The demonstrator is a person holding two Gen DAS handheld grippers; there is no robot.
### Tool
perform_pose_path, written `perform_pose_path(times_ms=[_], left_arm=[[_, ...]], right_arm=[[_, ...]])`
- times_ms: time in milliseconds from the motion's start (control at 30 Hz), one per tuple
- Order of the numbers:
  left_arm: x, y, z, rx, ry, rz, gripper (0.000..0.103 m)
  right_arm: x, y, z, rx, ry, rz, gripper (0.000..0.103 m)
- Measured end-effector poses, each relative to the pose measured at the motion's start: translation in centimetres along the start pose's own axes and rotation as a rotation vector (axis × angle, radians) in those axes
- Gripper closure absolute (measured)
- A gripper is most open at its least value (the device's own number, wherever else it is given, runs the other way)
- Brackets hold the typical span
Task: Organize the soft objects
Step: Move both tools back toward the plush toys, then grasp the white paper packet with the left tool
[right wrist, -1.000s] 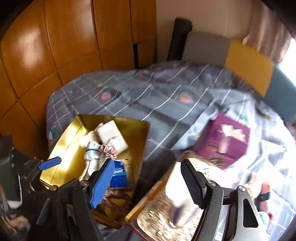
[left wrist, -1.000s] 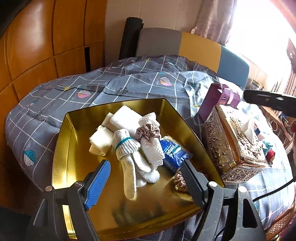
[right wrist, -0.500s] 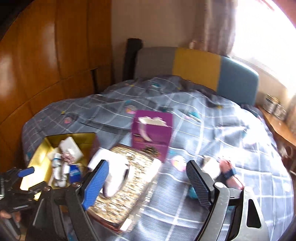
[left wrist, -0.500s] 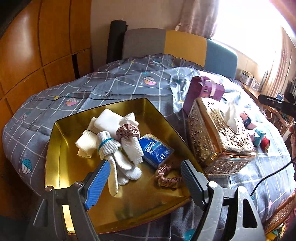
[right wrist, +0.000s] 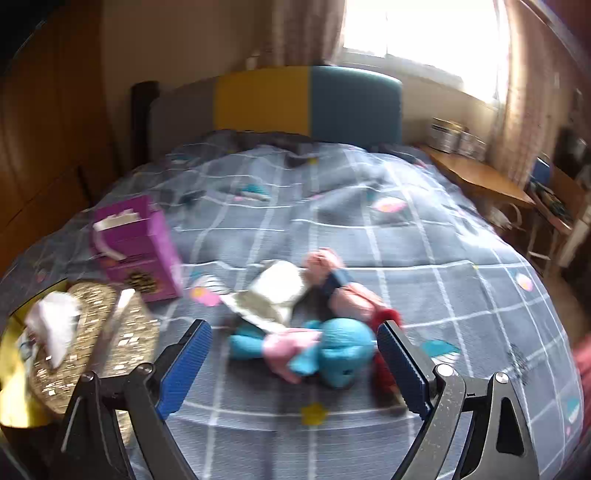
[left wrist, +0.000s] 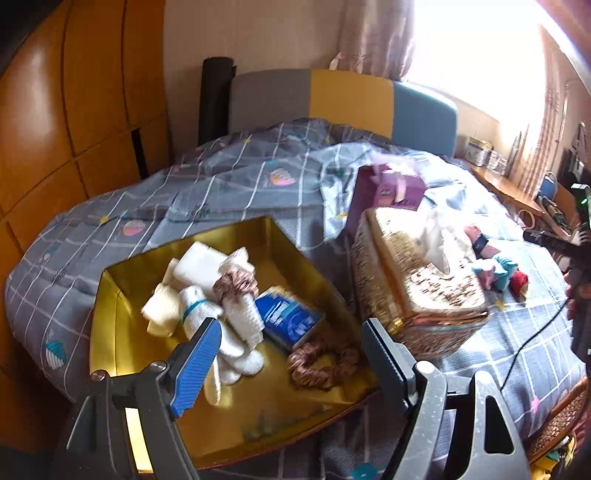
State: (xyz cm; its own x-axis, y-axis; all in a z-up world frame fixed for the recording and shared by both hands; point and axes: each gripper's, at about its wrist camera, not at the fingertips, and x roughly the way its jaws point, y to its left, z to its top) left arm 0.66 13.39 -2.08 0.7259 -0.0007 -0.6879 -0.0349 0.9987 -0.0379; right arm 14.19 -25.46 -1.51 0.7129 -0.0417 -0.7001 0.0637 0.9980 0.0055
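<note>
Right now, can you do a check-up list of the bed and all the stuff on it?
Surface: bed with a grey checked cover.
Job's things: gold tray holds white socks, a blue pack and two scrunchies. Blue toy, pink roll and a red thing lie loose on the cover.
Clutter: gold tissue box, purple box.
Grippers: left gripper open over the tray, holding nothing. Right gripper opening, blue toy between its jaws, not gripped.
Cables: black cable across the cover.
Surroundings: wooden wardrobe, headboard, bright window.
</note>
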Motion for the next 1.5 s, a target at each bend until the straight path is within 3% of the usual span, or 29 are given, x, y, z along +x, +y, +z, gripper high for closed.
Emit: perform_pose_path(times_ms=[233,500,667,833,1067,1500], left_arm=[[-1.7,-3.2,2.5,0.064,-0.060,-0.084,0.024],[-1.0,-10.7,5.2,0.217,-0.044,-0.177,0.023],[0.8,-16.2,7.2,0.286,0.016,-0.256,0.023],[5.1,-21.3,8.9,0.312,0.147,-0.306,0.023],[12.6,-26.7,10.4,0.346,0.275,-0.256,0.023],[22.7,-33.1,11.3,0.460,0.340,-0.169,0.023]], right_arm=[[3.0,-7.3,-1.5,0.157,0.060,-0.110,0.011],[3.8,-11.7,-2.6,0.417,0.117,-0.066,0.011],[3.9,-12.8,-3.0,0.509,0.139,-0.022,0.011],[4.0,-13.1,-3.2,0.531,0.158,-0.015,0.011],[4.3,-13.7,-3.8,0.595,0.199,0.040,0.011],[3.3,-16.0,-4.8,0.773,0.164,0.117,0.011]])
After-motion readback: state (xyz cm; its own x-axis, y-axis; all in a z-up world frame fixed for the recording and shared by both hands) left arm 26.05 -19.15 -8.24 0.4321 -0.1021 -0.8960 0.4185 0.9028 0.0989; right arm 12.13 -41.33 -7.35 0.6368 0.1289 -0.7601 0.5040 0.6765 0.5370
